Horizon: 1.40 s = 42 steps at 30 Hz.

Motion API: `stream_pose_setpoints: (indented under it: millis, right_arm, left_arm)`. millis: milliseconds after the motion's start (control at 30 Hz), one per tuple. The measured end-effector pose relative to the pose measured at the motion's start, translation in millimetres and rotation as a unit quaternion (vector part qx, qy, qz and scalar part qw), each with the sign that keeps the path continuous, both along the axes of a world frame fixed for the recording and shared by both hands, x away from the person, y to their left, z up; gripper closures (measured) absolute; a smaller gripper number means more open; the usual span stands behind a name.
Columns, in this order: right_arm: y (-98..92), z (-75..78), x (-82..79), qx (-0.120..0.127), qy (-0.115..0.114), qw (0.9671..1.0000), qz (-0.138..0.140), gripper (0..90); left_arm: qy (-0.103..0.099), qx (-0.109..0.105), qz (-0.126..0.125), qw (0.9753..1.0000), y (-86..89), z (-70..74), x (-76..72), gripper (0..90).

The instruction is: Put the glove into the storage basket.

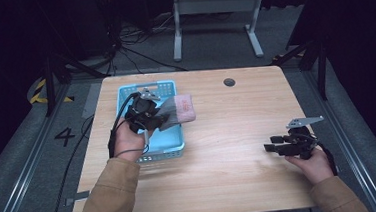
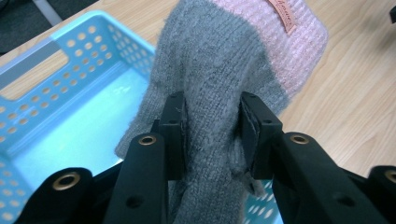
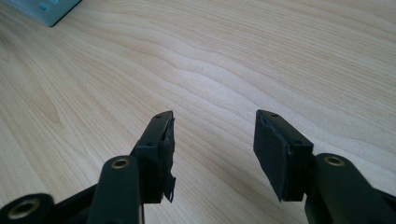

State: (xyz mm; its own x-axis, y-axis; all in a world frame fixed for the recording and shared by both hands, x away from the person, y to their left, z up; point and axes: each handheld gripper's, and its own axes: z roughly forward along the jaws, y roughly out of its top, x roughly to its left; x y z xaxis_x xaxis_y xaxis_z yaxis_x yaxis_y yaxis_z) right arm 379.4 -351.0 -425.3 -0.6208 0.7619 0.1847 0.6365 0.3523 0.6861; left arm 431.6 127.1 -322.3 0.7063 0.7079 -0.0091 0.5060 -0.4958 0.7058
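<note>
1. The tabletop (image 1: 239, 147) is the biggest thing here. Most of it lies bare between the two hand-held grippers, which are well apart.
2. The blue basket (image 1: 175, 146) sits under and just behind the left hand-held gripper (image 1: 149, 119). In the left gripper view its perforated wall (image 2: 88, 51) is to the left of the jaws, and its floor looks bare.
3. The knitted sock (image 2: 219, 70), grey with a pink end, is clenched between the jaws of the left hand-held gripper by its grey part. The pink end with a small label (image 2: 283, 16) sticks out ahead of the jaws, over the basket's edge and the wood beside it.
4. The right hand-held gripper (image 3: 214, 140) is released, its jaws standing apart with nothing between them, low over bare wood, far to the side of the basket.
5. Risk, as I judge it: the grip takes only a fold of soft knit, so the sock may slip out when it is lifted or swung. If it is let go now, the pink end may fall outside the basket, or hang on its rim.
</note>
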Motion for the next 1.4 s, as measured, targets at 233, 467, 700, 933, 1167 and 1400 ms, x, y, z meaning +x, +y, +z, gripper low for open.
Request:
stream_pose_setpoints:
  millis: [233,467,700,933,1167,1400]
  right_arm:
    - [-1.7,-0.9,-1.7,0.001,0.002,1.0,-0.003,48.2]
    - [-1.6,-1.6,-3.2,0.0,0.004,1.0,-0.001,48.1]
    - [-5.3,-1.8,-8.6,-0.002,0.003,1.0,-0.009,48.1]
    - [-9.6,-2.5,-11.4,-0.001,0.006,0.9999,-0.016,48.0]
    - [-10.3,-3.7,-12.3,-0.001,0.008,0.9998,-0.016,47.9]
    - [-11.8,-5.0,-15.7,-0.005,0.011,0.9997,-0.019,47.8]
  left_arm:
    - [0.013,0.009,0.024,0.9996,22.9,-11.8,12.3,66.1]
    - [0.027,0.022,0.037,0.9987,33.6,-21.8,22.4,66.0]
    - [0.05,0.033,0.045,0.9972,36.5,-38.2,36.3,65.9]
    - [0.071,0.042,0.058,0.9949,38.4,-53.9,47.7,65.7]
    - [0.084,0.054,0.057,0.9934,38.4,-62.9,54.5,65.7]
    - [0.094,0.082,0.045,0.9911,29.1,-71.1,60.5,65.7]
